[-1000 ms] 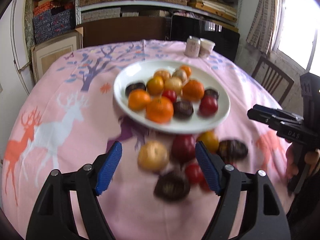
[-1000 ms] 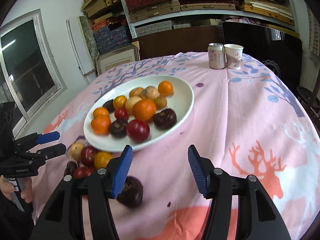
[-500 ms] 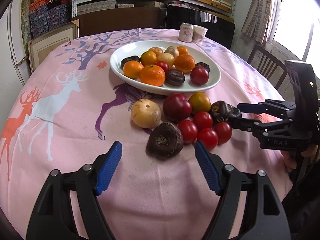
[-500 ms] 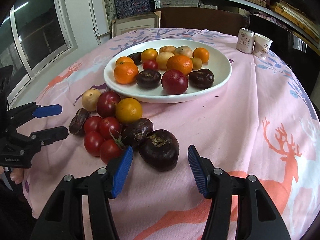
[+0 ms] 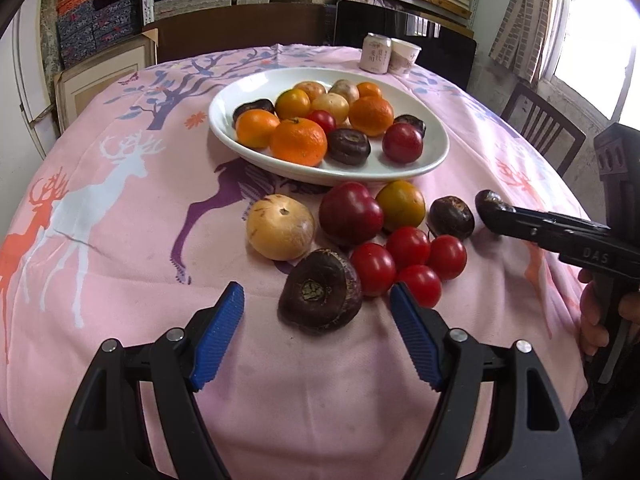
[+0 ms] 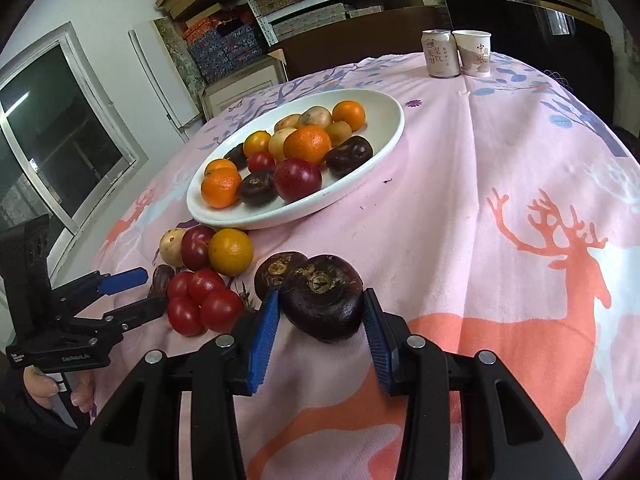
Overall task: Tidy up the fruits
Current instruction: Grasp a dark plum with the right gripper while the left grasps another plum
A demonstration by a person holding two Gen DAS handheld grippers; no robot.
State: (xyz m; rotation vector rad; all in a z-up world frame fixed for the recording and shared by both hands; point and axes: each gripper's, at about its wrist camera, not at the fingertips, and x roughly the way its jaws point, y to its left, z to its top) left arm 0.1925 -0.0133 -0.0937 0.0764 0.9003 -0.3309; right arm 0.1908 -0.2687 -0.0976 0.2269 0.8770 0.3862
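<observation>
Closing around a dark purple fruit (image 6: 324, 296) at lower centre, the right claw (image 6: 318, 330) has its blue pads just beside its sides, contact unclear; the left claw (image 5: 316, 334) hangs wide open, empty, before another dark fruit (image 5: 320, 290); both angle down over the pink desk (image 5: 120, 240).

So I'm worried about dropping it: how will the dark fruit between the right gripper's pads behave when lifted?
The dark fruit looks squat and firm, so it should hold. Its rounded, glossy sides may slip against the right gripper. Released, it might roll.
</observation>
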